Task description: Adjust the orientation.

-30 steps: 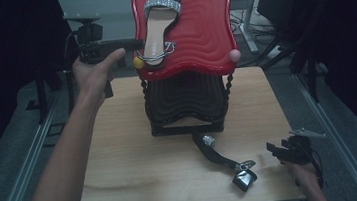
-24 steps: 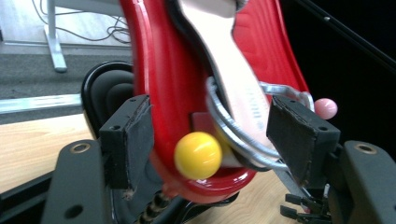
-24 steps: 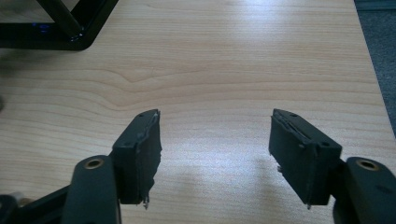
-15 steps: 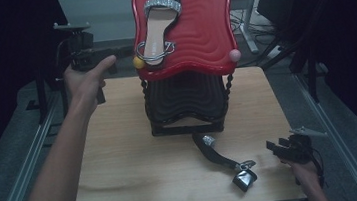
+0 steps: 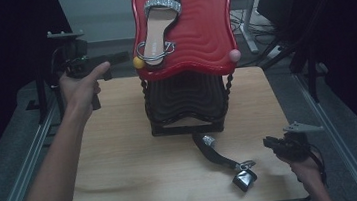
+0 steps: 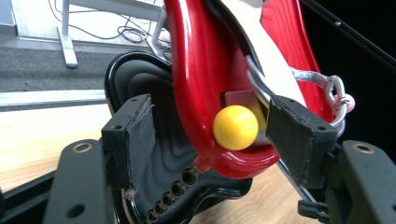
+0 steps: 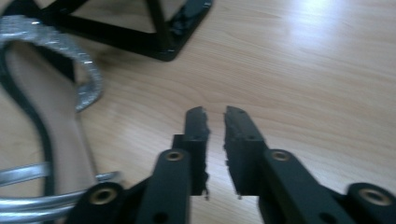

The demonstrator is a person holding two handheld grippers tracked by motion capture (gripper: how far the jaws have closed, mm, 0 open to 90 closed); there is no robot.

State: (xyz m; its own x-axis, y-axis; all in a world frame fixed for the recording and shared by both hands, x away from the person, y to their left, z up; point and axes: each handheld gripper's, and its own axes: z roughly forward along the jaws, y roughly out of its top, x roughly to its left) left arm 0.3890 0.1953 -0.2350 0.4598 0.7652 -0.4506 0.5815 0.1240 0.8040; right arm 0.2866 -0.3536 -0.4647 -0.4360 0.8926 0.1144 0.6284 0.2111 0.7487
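Reaching in from the left of the high view, the left claw (image 5: 112,62) hangs level beside the lower left corner of the red tray (image 5: 204,32) that tops the black stand (image 5: 186,99). Its jaws stand wide apart with nothing pressed between them; the left gripper view shows the tray's rim and the yellow ball (image 6: 235,127) in the gap, and the metal strap of the sandal on the tray (image 5: 159,27) just past the right-hand pad. That sandal lies sole-down on the tilted tray, its glittery band uppermost. The second sandal (image 5: 220,156) lies on the wooden bench (image 5: 122,156) in front of the stand, toe towards the stand's foot and heel near the front edge. The right claw (image 5: 267,143) is held low over the bench just to the right of this sandal, apart from it; its jaws have just been closing and now stand almost together, a narrow slit left between the worn pads (image 7: 238,135), nothing caught in them.
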